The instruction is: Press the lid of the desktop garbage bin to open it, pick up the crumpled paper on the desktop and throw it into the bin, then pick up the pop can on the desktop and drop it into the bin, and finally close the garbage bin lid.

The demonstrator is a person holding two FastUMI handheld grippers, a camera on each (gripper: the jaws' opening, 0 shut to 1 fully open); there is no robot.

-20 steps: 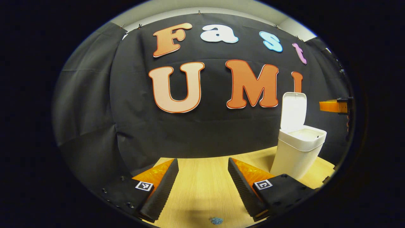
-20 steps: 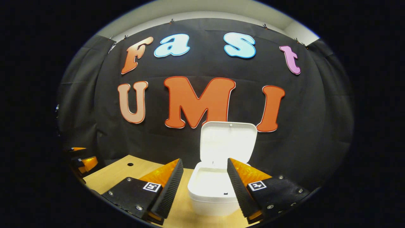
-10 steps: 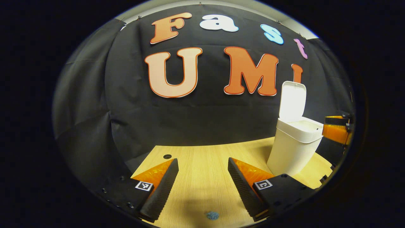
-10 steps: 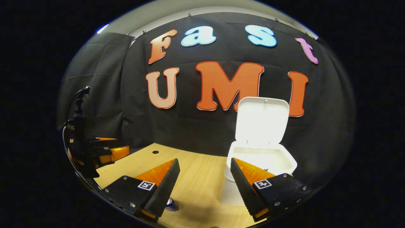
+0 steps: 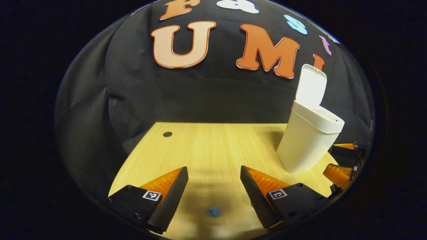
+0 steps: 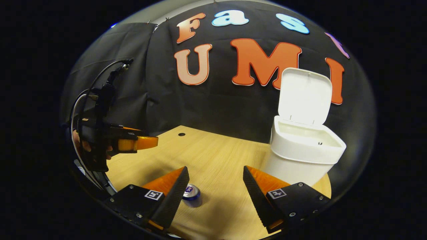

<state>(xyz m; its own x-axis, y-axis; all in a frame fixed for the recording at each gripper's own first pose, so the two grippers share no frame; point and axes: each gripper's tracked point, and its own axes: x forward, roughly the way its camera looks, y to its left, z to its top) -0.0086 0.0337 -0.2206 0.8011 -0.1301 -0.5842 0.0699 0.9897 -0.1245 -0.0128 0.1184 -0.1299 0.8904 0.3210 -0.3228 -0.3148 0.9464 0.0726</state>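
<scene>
The white bin [image 5: 308, 140] stands at the right of the wooden table [image 5: 206, 146], its lid [image 5: 312, 85] swung upright. A small blue crumpled paper [image 5: 214, 211] lies on the table between and below the open fingers of my left gripper [image 5: 213, 168]. In the right gripper view a pop can [image 6: 191, 195] stands upright just beside the left finger of my open right gripper [image 6: 215, 168], untouched. The bin [image 6: 302, 150] with its raised lid [image 6: 305, 96] is ahead to the right. Both grippers are empty.
A small round hole [image 5: 167, 134] marks the table's far left. The left gripper [image 6: 146, 141], held by a hand with trailing cables, hovers at the left in the right gripper view. The right gripper [image 5: 335, 159] shows beside the bin.
Both grippers tipped down toward the table. The right gripper swung left off the bin, bringing the can into view by its left finger. The paper now lies farther up between the left fingers.
</scene>
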